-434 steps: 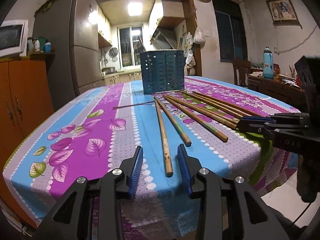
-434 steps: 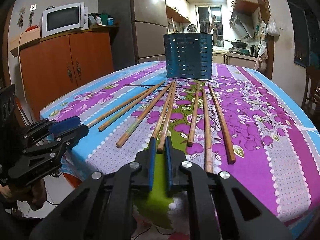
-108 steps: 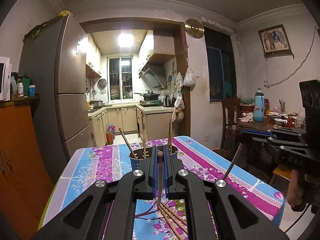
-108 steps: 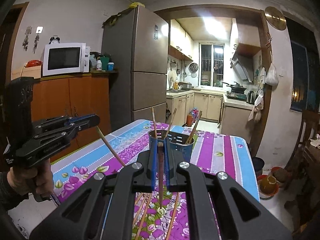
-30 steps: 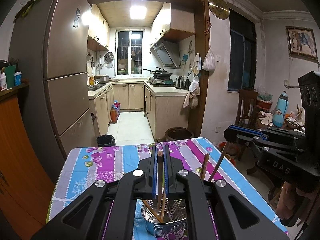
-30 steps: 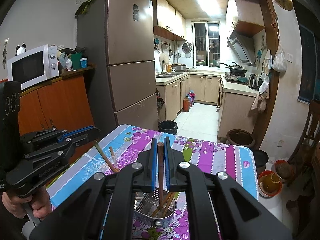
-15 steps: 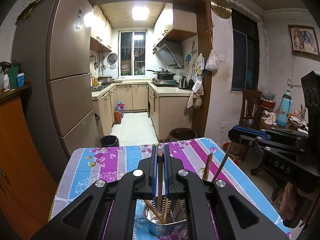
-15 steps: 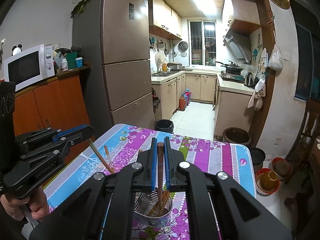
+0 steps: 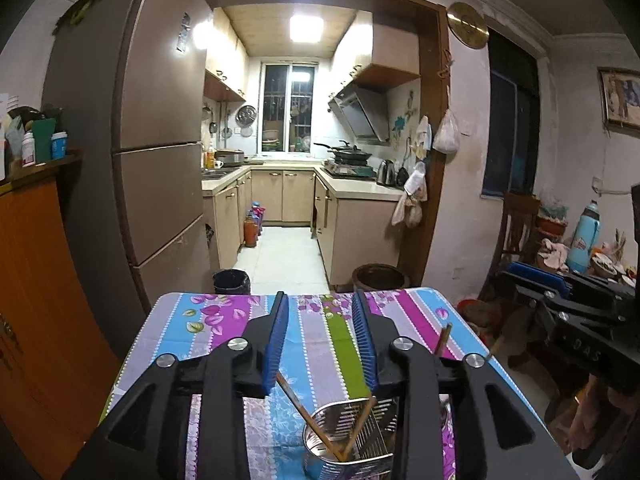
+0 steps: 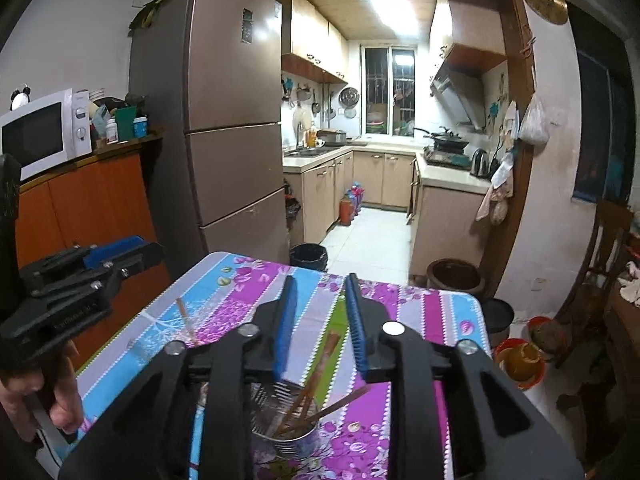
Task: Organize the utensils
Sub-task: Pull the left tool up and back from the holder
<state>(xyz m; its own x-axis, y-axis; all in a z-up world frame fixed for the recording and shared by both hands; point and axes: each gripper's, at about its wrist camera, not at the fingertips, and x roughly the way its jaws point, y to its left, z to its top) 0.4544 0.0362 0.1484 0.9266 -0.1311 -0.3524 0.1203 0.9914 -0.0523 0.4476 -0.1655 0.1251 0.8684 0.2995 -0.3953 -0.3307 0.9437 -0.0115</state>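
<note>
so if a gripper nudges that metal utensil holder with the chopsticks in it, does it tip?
Possibly. The utensil holder is perforated thin metal, so probably light for its size. The chopsticks lean against its rim and stick out well above it, which likely raises the balance point. It stands on a tablecloth, so a low push may slide it instead.

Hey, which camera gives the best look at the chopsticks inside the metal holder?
The left wrist view: two chopsticks cross in a clear V inside the holder, framed between the open jaws. The right wrist view shows the chopsticks leaning together and blurred, with the holder partly hidden behind the right gripper.
</note>
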